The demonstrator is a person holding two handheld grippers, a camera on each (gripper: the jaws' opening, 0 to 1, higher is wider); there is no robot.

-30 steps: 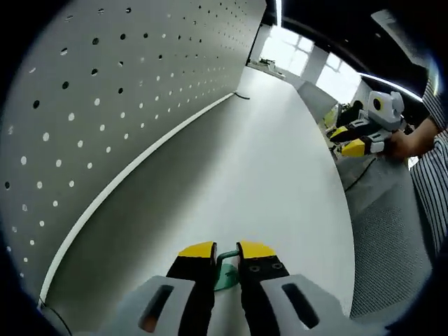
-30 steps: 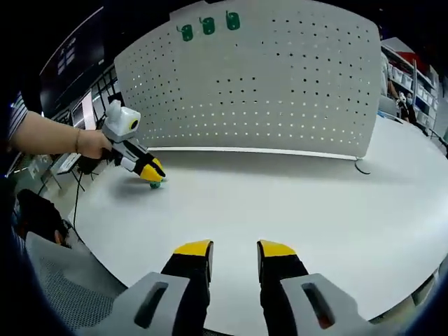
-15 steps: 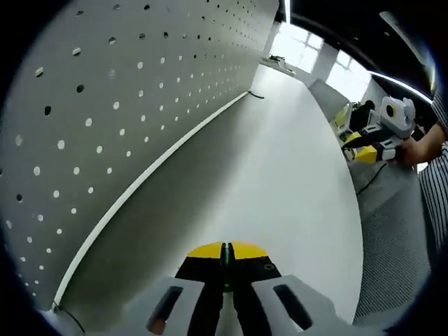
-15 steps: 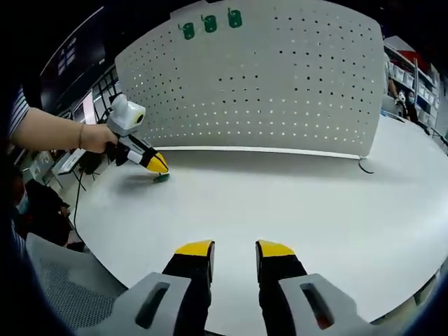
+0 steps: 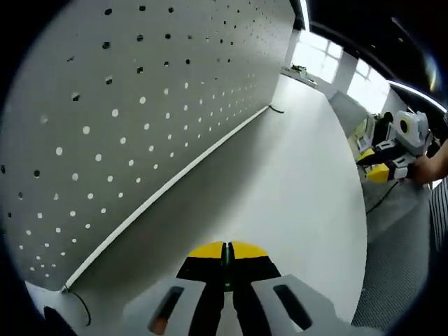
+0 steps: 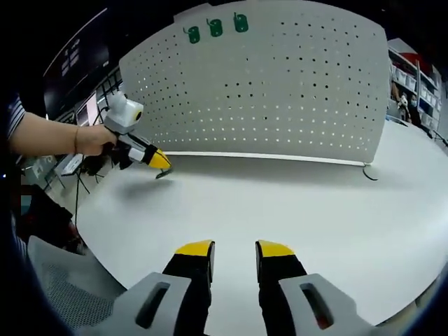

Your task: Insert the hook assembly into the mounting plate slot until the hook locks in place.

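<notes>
- The left gripper [image 5: 225, 253] has its jaws closed on a thin dark-green piece, the hook assembly [image 5: 225, 264], seen edge-on as a sliver between the yellow tips; in the right gripper view the same left gripper hangs just above the worktop [image 6: 294, 203] with the green piece dangling from its tip.
- The right gripper [image 6: 234, 250] has its jaws apart and nothing between them, hovering over the near edge of the worktop, well apart from the hook.
- Beyond the left jaws the white worktop runs alongside the perforated mounting plate [image 5: 140, 91], which stands upright along its far side; a thin cable [image 5: 276, 109] lies at the plate's far end.
- High on the plate, near its top edge, three green hooks [image 6: 215, 28] already sit in a row.
- Risks, as I judge them — the grip is on a narrow edge, so the hook could pivot or slip as it is raised; a tilted hook would miss its hole or seat without locking.
- The plate is free-standing — a hard push might flex or shift it rather than lock the hook.
</notes>
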